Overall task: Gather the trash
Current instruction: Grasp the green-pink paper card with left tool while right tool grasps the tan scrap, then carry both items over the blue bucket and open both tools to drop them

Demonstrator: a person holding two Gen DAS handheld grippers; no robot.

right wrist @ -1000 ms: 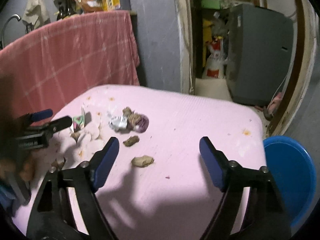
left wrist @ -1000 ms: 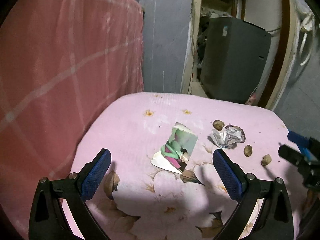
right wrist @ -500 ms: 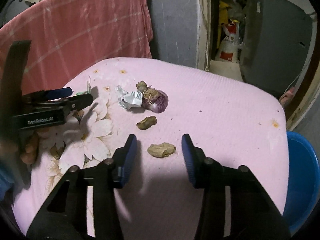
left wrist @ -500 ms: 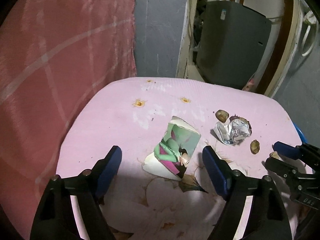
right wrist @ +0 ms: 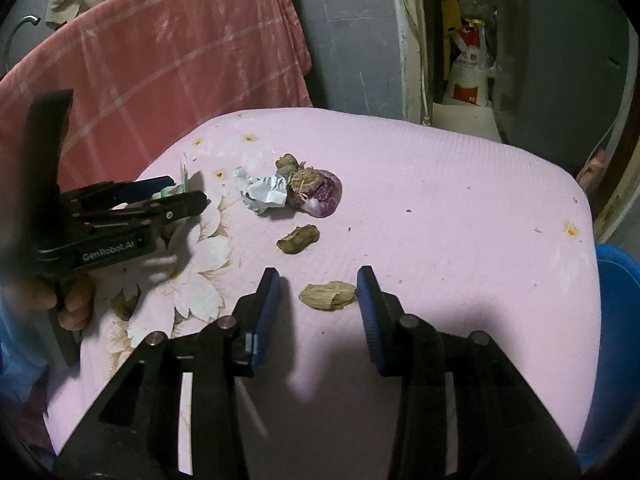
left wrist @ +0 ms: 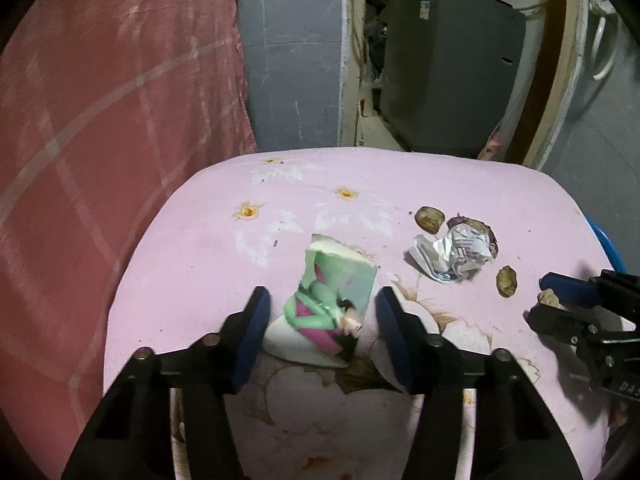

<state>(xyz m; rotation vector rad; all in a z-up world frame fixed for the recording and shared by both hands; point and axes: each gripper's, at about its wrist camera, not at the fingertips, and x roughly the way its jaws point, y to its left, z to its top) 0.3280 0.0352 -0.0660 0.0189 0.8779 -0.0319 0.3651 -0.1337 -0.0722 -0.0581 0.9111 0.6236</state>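
Observation:
A green and pink picture packet [left wrist: 332, 300] lies on the pink flowered tablecloth [left wrist: 192, 264]. My left gripper [left wrist: 322, 294] straddles it, jaws closing, with small gaps showing at the blue pads. In the right wrist view a brown peel scrap [right wrist: 328, 296] lies between the fingers of my right gripper [right wrist: 319, 276], which is also closing; its left pad is clear of the scrap. More trash lies further back: a crumpled wrapper [right wrist: 262, 192], a purple onion piece [right wrist: 316, 192] and another brown scrap [right wrist: 298, 239].
A blue bin [right wrist: 618, 320] stands beside the table's right edge. A red checked towel [left wrist: 100, 120] hangs along the left. Behind the table are a grey wall, a doorway and a dark grey machine [left wrist: 448, 68]. A hand [right wrist: 74, 304] holds the left gripper.
Both grippers came forward and down over the table and narrowed their jaws, the left around the picture packet, the right around the brown scrap.

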